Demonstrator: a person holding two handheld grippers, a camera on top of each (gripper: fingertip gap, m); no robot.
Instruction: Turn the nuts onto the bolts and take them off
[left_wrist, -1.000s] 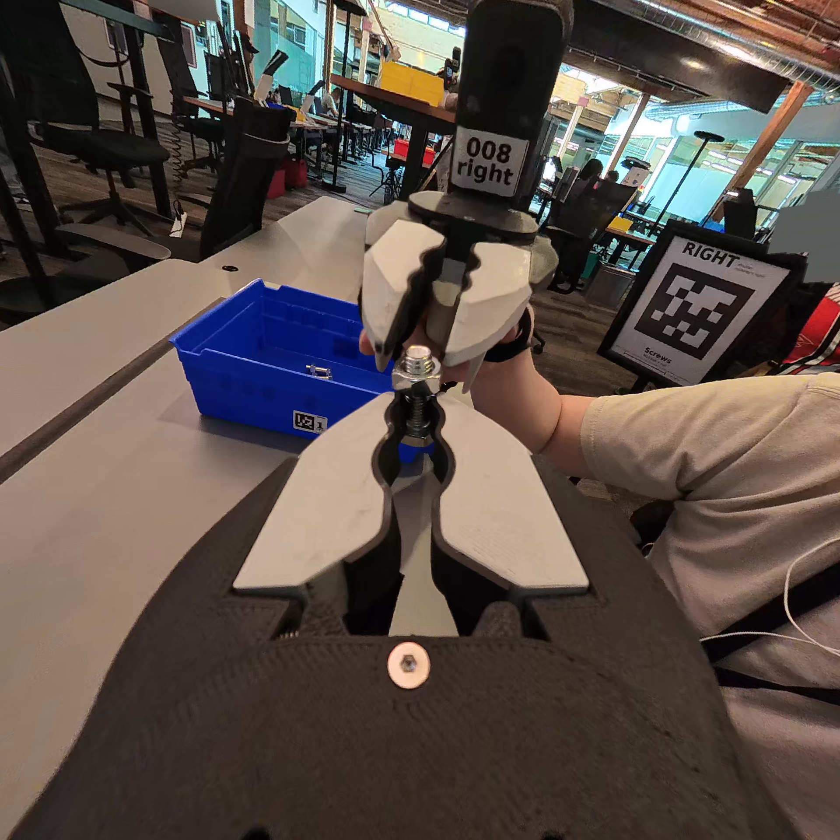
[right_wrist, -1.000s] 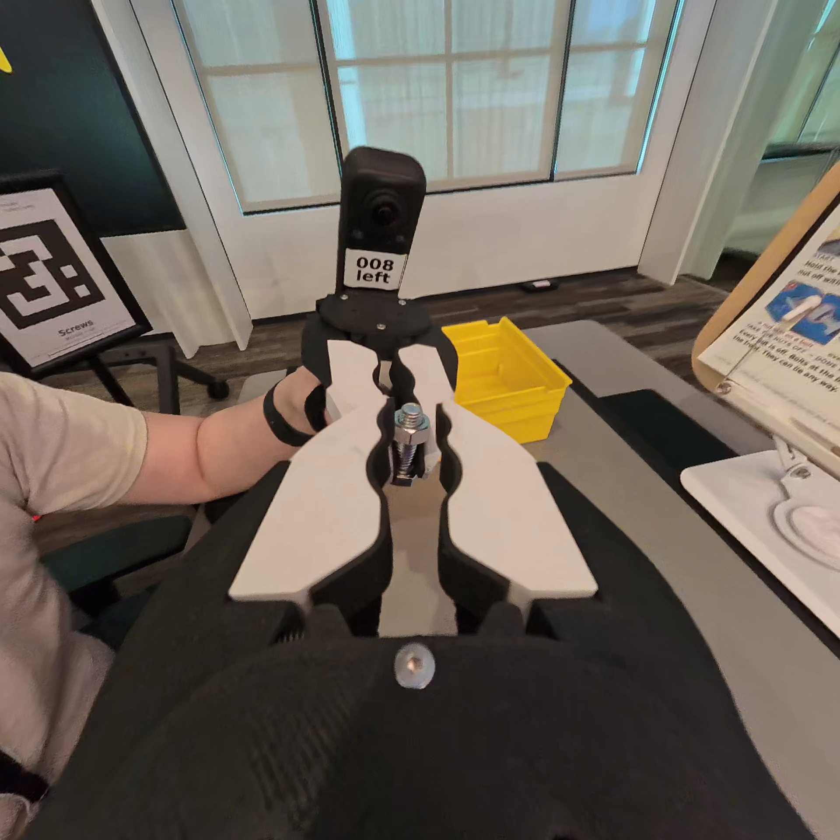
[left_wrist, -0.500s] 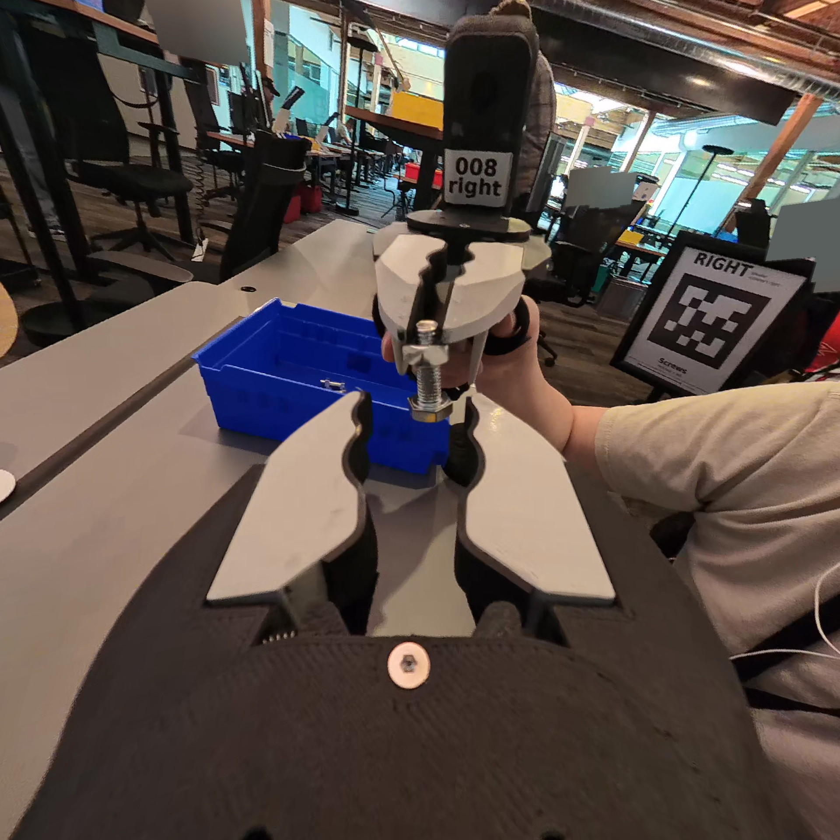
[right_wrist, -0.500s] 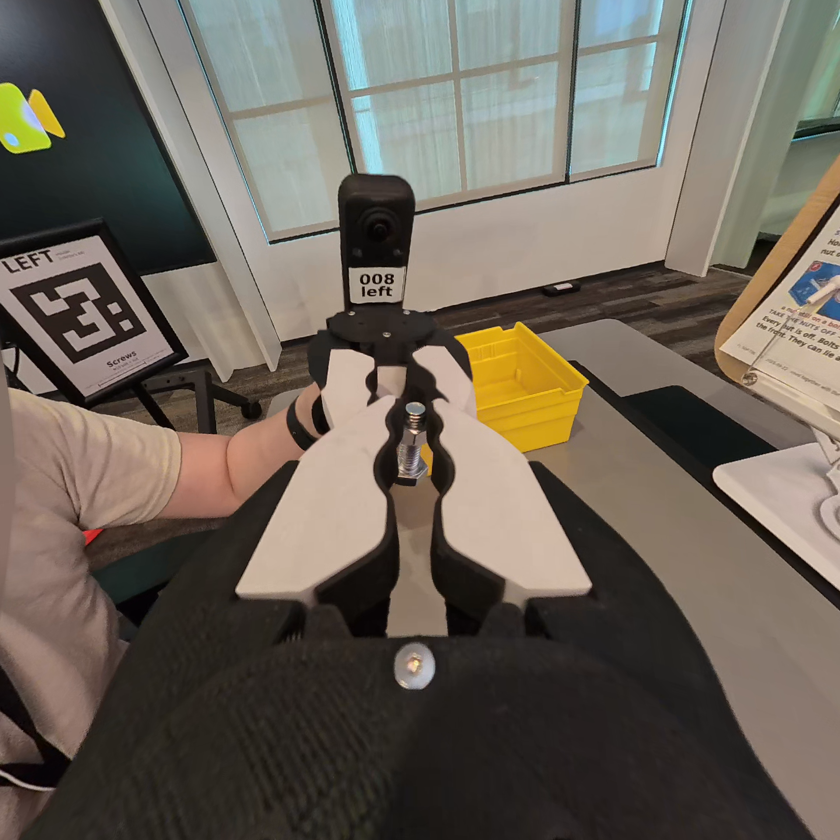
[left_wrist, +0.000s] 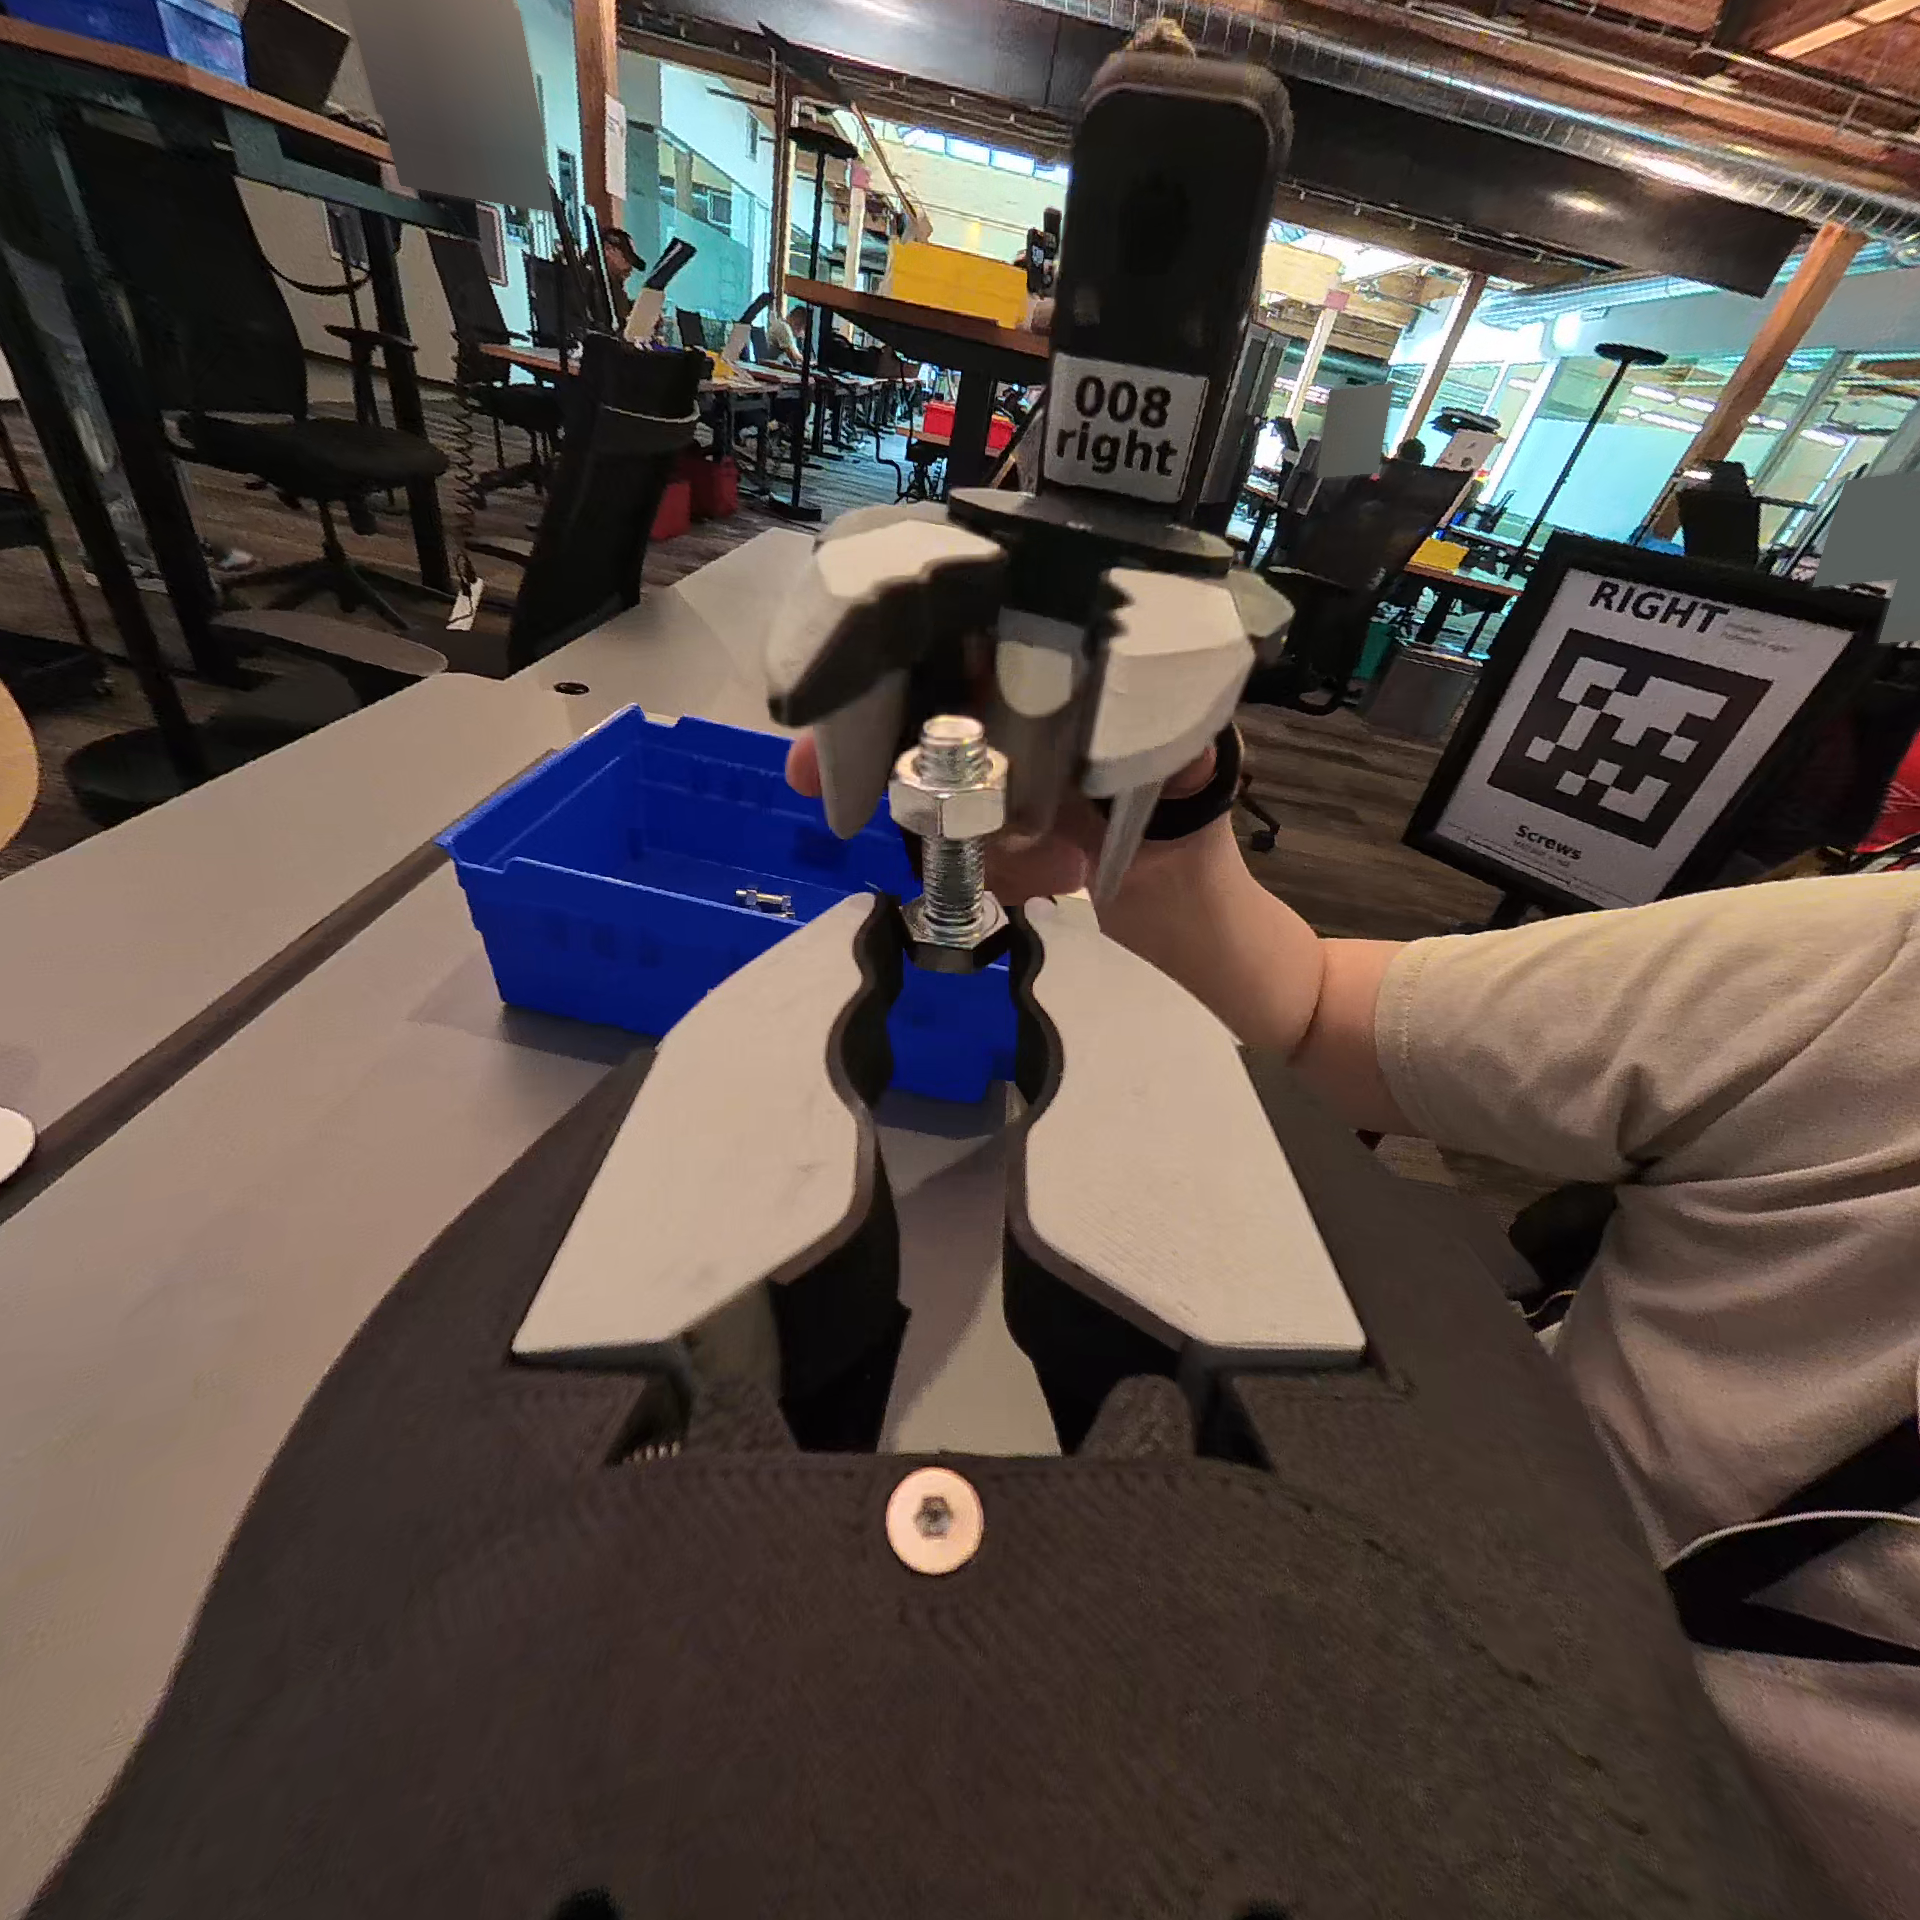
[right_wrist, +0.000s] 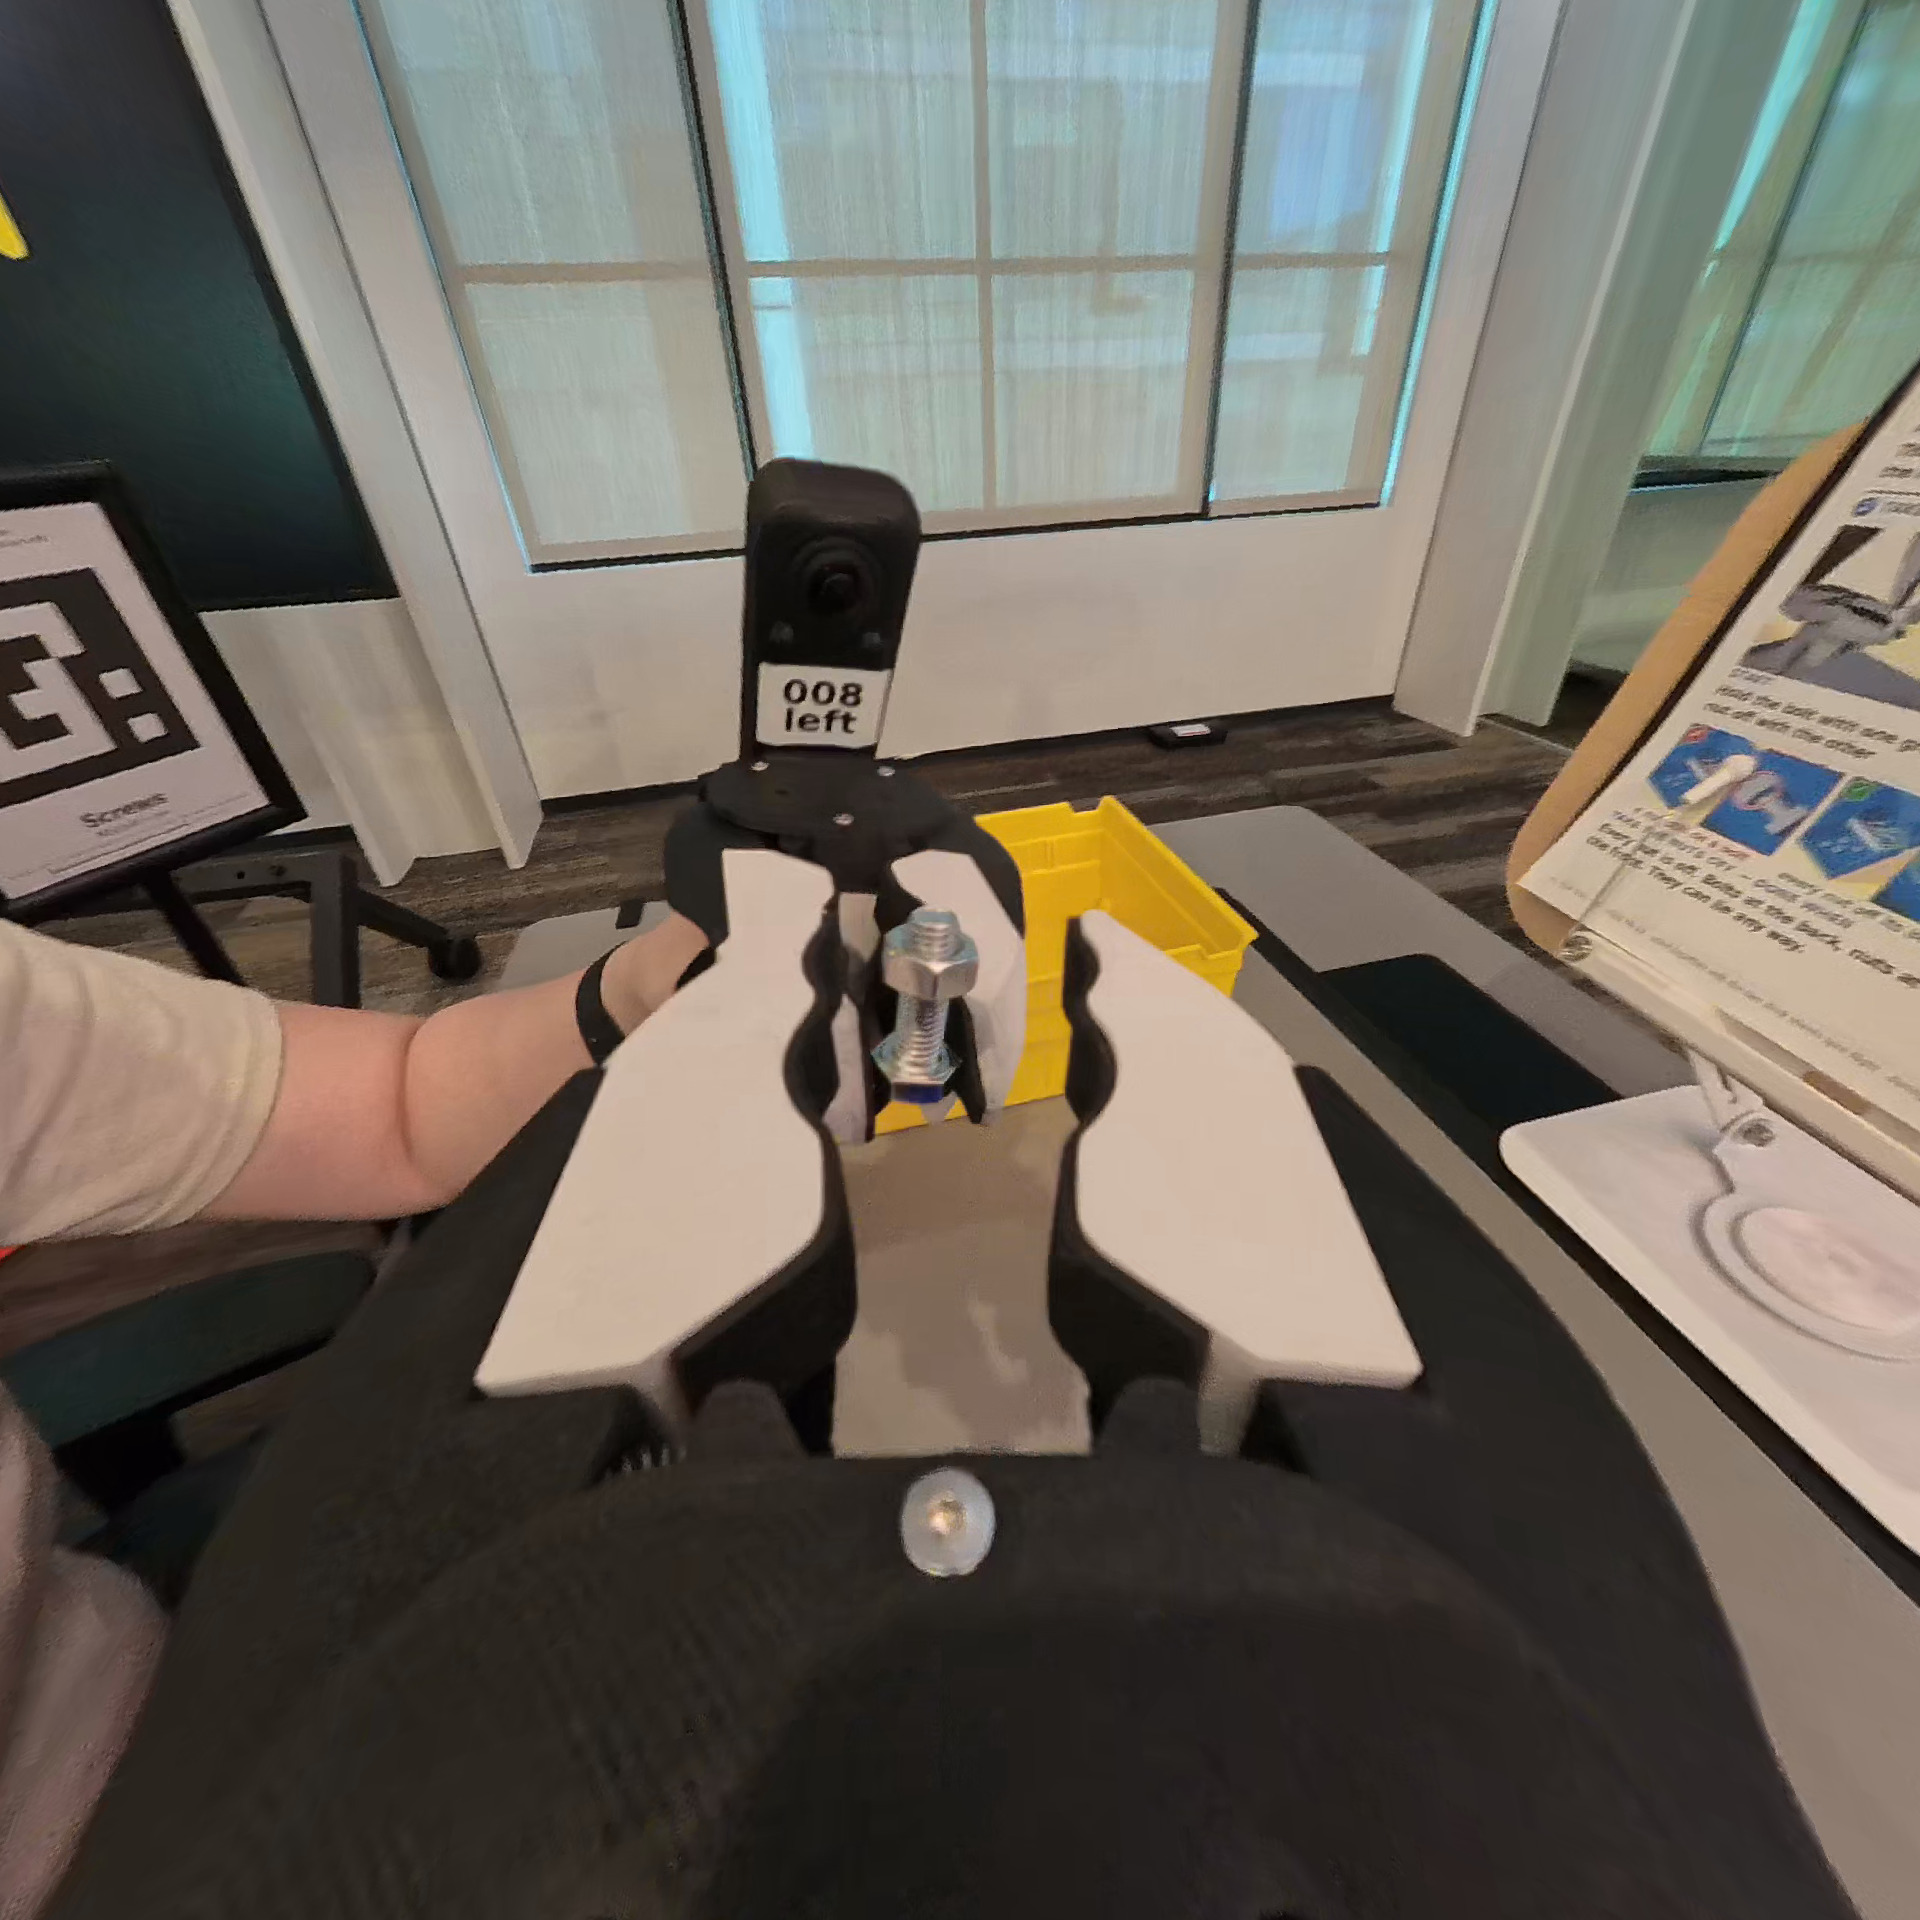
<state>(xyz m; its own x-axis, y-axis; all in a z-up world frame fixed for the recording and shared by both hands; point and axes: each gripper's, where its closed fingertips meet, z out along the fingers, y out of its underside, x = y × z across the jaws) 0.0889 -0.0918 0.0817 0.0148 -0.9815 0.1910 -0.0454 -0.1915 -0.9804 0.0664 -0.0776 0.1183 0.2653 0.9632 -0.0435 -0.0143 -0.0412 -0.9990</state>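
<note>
Bolt (left_wrist: 948, 847) stands upright, long axis vertical, threaded tip at 12 o'clock, hex head at 6 o'clock. Left gripper (left_wrist: 948, 940) is closed narrow on the bolt's head, pinching it at the finger tips. One nut (left_wrist: 948, 800) sits high on the thread, just under the tip. Right gripper (right_wrist: 940, 1013) is spread wide in its own view, fingers either side of the bolt and clear of it; seen from the left wrist view it hangs at 12 o'clock above the bolt, its left finger close beside the nut, though I can't tell for sure whether it touches.

Count: one bolt held, one nut on it, and one small loose metal piece (left_wrist: 764, 899) in the blue bin (left_wrist: 582, 935), probably a second bolt, too small to be sure.

Blue bin sits at 10 o'clock behind the left gripper on the grey table (left_wrist: 312, 1195). Yellow bin (right_wrist: 1143, 914) sits at 1 o'clock behind the bolt in the right wrist view. Instruction board (right_wrist: 1766, 831) on a white stand at 3 o'clock. Marker sign (left_wrist: 1642, 738) at 2 o'clock in the left wrist view. The person's forearm (right_wrist: 416, 1091) comes in at 9 o'clock.
</note>
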